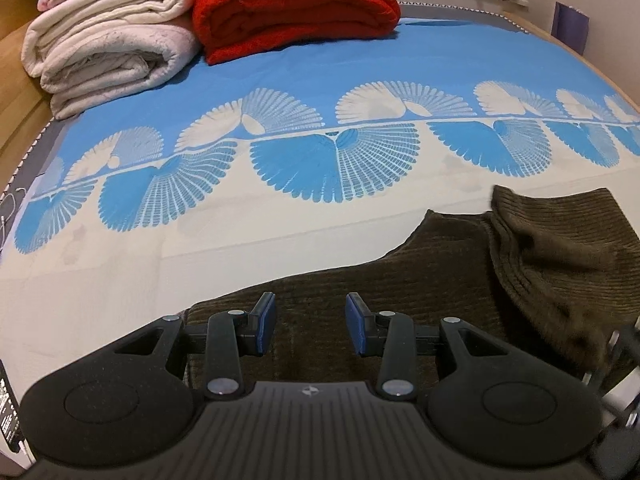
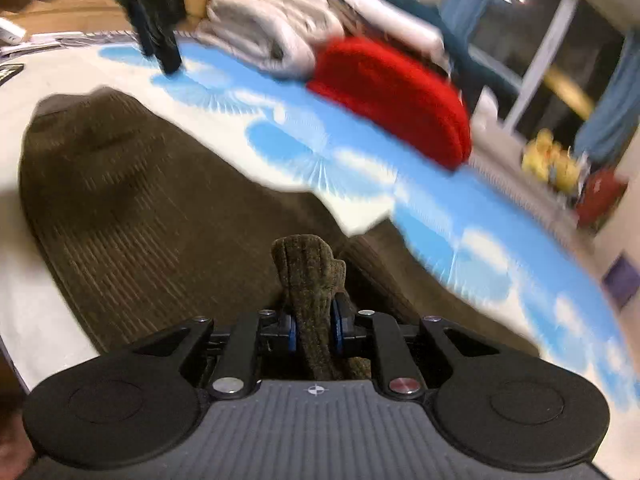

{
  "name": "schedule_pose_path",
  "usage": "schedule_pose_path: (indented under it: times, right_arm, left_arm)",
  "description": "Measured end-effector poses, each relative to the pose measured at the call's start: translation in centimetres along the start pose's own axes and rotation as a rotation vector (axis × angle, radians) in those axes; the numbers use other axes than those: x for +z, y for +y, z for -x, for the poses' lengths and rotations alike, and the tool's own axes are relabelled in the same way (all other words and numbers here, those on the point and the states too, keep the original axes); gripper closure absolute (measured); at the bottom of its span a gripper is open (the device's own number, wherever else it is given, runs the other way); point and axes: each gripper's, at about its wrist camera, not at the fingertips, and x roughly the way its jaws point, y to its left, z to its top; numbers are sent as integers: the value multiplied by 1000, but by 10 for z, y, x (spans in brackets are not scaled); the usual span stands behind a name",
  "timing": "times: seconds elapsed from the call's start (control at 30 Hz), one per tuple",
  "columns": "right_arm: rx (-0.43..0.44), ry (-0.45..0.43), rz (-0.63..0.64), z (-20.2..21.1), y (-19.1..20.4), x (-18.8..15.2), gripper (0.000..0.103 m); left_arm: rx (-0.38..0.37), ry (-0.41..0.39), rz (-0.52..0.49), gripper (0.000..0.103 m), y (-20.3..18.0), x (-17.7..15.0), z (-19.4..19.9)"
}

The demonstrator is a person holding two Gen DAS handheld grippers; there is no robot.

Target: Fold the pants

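Dark brown corduroy pants (image 1: 400, 280) lie on a bed with a blue and white patterned sheet (image 1: 280, 208). In the left wrist view my left gripper (image 1: 311, 322) hovers over the pants with its blue pads apart and nothing between them. At the right of that view a part of the pants (image 1: 560, 248) is lifted and blurred. In the right wrist view my right gripper (image 2: 314, 330) is shut on a bunched fold of the pants (image 2: 308, 276), which sticks up between its pads. The rest of the pants (image 2: 132, 200) spreads out to the left below it.
A folded red blanket (image 1: 296, 8) and a stack of white blankets (image 1: 108, 40) sit at the far side of the bed. A wooden bed frame (image 1: 12, 60) runs along the left. Plush toys (image 2: 556, 160) and a window (image 2: 540, 40) are beyond the bed.
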Motion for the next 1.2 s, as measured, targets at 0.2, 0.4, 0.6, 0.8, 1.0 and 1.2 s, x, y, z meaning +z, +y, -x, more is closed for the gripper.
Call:
schedule_pose_path:
  times: [0.2,0.4,0.6,0.8,1.0,1.2]
  right_arm:
    - [187,67,189,3,20,-35,80]
    - [277,-91,-73,34,-30,-24,51]
    - [320,-43,-347,15,-72,-33,51]
    - [364,89,-138,-5,-25,-42,52]
    - [343,92,-159,-10,-37,-39,85]
    - [326,-196,-268,45,-80,-16,86]
  left_arm:
    - [-29,-3,-45,61,-30,11,-4]
    - [-41,-4,-90,61,-55,17,-10]
    - [-25,15,-112,61,-63,15,-15]
    - [-6,32,-105,61,-54,12,-19]
    - [-5,31,-104,61,-55,14,-19]
    - [-21,20,-119,60,-65,18,-19]
